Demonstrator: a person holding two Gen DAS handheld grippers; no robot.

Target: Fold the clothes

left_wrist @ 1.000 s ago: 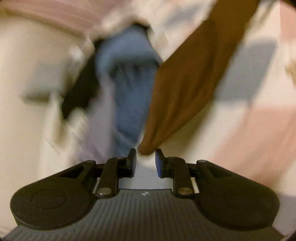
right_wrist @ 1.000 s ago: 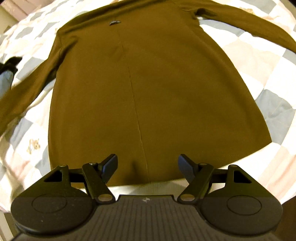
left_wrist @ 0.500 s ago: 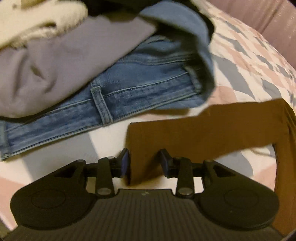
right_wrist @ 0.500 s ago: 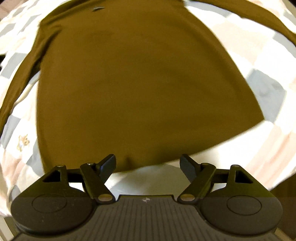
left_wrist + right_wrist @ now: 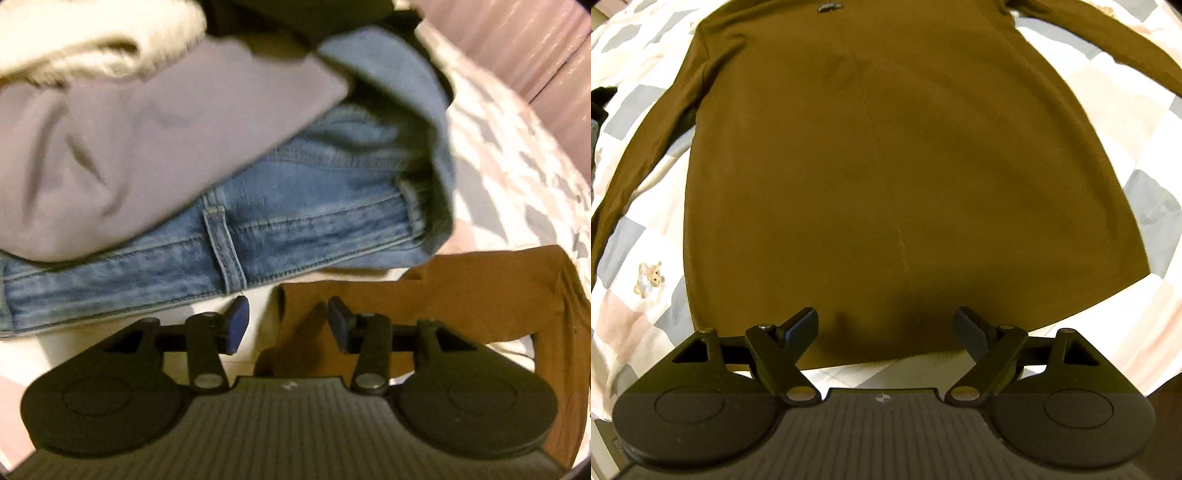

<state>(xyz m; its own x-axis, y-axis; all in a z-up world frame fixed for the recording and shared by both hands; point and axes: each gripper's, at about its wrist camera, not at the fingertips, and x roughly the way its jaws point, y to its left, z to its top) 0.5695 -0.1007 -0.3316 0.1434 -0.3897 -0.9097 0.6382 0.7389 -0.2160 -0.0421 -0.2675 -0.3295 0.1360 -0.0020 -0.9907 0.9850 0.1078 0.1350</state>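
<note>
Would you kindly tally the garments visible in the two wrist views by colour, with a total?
Brown: 1, the long-sleeved top spread flat on the quilt
Blue: 1, the jeans
Grey: 1, the grey garment
Cream: 1, the fluffy piece
Black: 1, the dark fabric at the pile's top
Total: 5

Patchwork quilt (image 5: 646, 110) under warm indoor light

- Long-sleeved olive-brown knit top (image 5: 886, 177) lies flat on the patchwork quilt, sleeves spread, hem nearest.
- Its brown sleeve cuff (image 5: 424, 295) rests beside the jeans.
</note>
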